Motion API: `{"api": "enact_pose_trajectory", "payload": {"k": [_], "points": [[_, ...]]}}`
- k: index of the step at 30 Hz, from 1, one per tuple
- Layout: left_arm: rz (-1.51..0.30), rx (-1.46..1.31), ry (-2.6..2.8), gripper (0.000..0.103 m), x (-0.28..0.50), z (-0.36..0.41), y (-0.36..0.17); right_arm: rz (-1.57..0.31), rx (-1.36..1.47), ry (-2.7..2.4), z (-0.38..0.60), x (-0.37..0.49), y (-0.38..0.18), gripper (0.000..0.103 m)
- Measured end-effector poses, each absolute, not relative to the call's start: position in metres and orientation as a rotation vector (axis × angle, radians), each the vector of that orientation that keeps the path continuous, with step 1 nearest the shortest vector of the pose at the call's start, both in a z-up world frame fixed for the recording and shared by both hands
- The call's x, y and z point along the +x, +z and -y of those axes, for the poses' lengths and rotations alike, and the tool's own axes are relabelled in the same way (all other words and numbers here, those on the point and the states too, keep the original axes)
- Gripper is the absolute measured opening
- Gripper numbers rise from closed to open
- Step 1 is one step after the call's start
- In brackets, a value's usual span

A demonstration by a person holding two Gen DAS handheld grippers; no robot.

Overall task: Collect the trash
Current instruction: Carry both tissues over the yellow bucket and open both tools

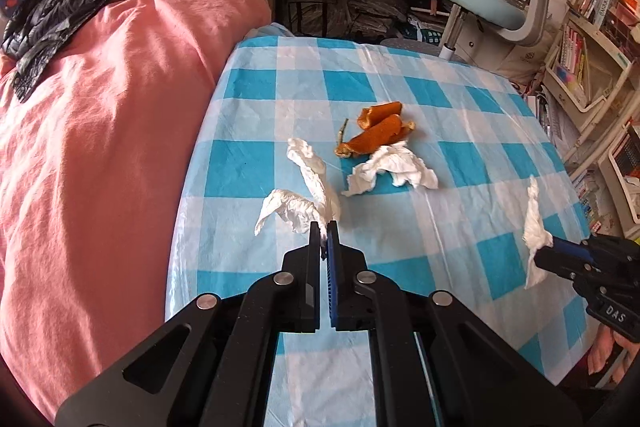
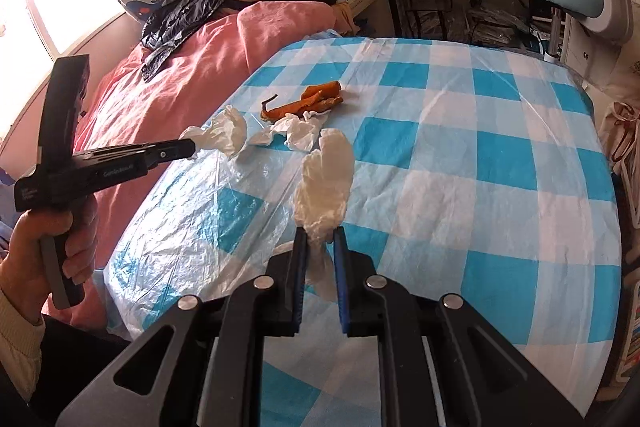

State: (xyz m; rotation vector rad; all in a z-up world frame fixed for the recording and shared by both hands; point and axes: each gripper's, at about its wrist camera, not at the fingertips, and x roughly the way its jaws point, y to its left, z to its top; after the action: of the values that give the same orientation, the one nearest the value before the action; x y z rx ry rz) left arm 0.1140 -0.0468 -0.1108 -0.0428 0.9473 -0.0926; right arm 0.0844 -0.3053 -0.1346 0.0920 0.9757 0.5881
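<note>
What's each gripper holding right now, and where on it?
Left gripper pinches a crumpled tissue at its near end. Right gripper clamps another tissue near its lower middle, the rest sticking up.

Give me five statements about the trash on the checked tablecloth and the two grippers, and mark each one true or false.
1. The left gripper is shut on a white tissue. True.
2. The right gripper is open with nothing in it. False: it is shut on a second tissue.
3. Orange peel lies on the blue and white checked tablecloth. True.
4. The last crumpled tissue on the cloth lies far from the peel, at the table's edge. False: it lies right beside the peel.
5. A black plastic bag lies on the tablecloth. False: it lies on the pink bedding beside the table.
</note>
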Motion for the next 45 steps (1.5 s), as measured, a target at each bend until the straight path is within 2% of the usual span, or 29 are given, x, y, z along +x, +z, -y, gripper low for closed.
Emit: {"api": "enact_pose_trajectory", "payload": {"k": [8, 19, 33, 45], "points": [[-0.856, -0.056, -0.172, 0.003, 0.033, 0.066, -0.083, -0.964, 0.077, 0.687, 0.309, 0.046, -0.118, 0.014], [-0.814, -0.015, -0.283, 0.004, -0.053, 0.090, -0.075, -0.980, 0.035, 0.784, 0.295, -0.033, -0.117, 0.014], [-0.816, -0.007, -0.348, 0.004, -0.096, 0.096, -0.079, -1.037, 0.041, 0.790, 0.284, -0.088, -0.134, 0.015], [-0.848, 0.012, -0.405, 0.004, -0.112, 0.108, -0.087, -1.064, 0.035, 0.745, 0.289, -0.102, -0.140, 0.017]]}}
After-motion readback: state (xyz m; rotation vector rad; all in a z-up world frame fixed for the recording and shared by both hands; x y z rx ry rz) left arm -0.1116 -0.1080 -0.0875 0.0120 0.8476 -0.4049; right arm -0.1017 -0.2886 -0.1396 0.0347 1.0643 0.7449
